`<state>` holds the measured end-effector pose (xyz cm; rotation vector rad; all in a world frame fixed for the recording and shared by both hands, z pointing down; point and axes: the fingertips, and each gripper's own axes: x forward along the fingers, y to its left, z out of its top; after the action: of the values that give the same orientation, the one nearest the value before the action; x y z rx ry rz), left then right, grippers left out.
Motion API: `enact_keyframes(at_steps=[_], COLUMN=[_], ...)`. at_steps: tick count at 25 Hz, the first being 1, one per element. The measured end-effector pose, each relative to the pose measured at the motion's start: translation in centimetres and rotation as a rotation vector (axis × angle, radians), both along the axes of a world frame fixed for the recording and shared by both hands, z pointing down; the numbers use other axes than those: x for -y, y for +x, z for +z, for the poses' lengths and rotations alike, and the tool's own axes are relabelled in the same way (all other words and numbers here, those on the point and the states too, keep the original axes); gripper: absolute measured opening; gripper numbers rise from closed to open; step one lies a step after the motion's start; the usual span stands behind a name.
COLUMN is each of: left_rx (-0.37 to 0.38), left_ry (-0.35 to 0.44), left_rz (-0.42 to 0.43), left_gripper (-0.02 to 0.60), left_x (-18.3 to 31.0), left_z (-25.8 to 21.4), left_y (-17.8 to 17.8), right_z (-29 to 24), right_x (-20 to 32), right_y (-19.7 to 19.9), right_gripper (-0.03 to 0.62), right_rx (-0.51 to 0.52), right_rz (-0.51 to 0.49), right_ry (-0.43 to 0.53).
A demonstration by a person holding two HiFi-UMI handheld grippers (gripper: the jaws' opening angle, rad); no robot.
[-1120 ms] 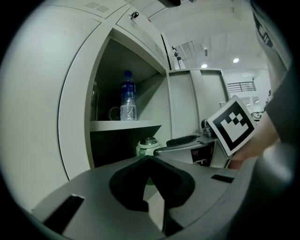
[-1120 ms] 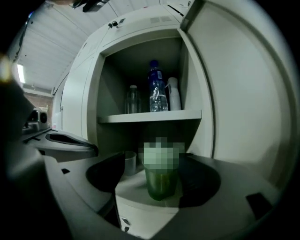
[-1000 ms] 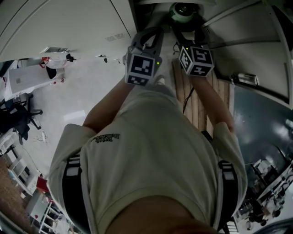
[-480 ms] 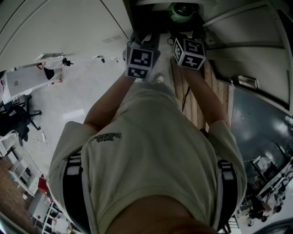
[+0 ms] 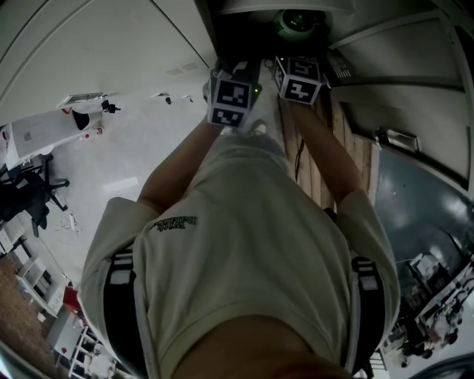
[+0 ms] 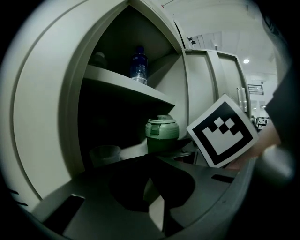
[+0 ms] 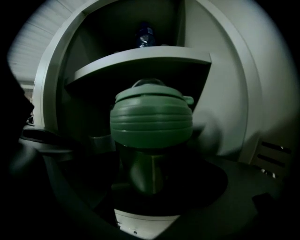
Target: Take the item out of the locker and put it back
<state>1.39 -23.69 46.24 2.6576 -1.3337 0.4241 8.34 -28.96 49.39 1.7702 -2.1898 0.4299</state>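
Locker [image 6: 42,117] holds green flask [image 7: 151,119]; bottle [image 6: 139,63], perhaps water, on shelf [image 6: 126,86] above.

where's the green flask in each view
Head view: green flask top centre, inside the dark locker.
Left gripper view: flask at centre, under the shelf.
Right gripper view: flask fills the centre.
Shared landmark: the shelf above it, blue bottle on top, in both gripper views.
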Motion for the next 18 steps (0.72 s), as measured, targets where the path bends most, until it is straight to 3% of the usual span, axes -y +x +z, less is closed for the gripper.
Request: enact_keyframes(at_steps=[2, 18], left_rx=[0.008, 0.03], left_ry=[-0.013, -0.022], left_rz=[0.001, 0.019], left_gripper=[0.015, 0.015], left_x=[0.06, -0.43], left_z=[0.41, 0.26], left_y=[-0.04, -0.05], right_z=[0.35, -0.29], right_x=[0.21, 0.3], right_y=[-0.01, 0.03], right_gripper=[0.401, 0.393], right_rx=[-0.002, -0.006], right_rz=[0.006, -0.02], right_ry=[-0.003, 0.051])
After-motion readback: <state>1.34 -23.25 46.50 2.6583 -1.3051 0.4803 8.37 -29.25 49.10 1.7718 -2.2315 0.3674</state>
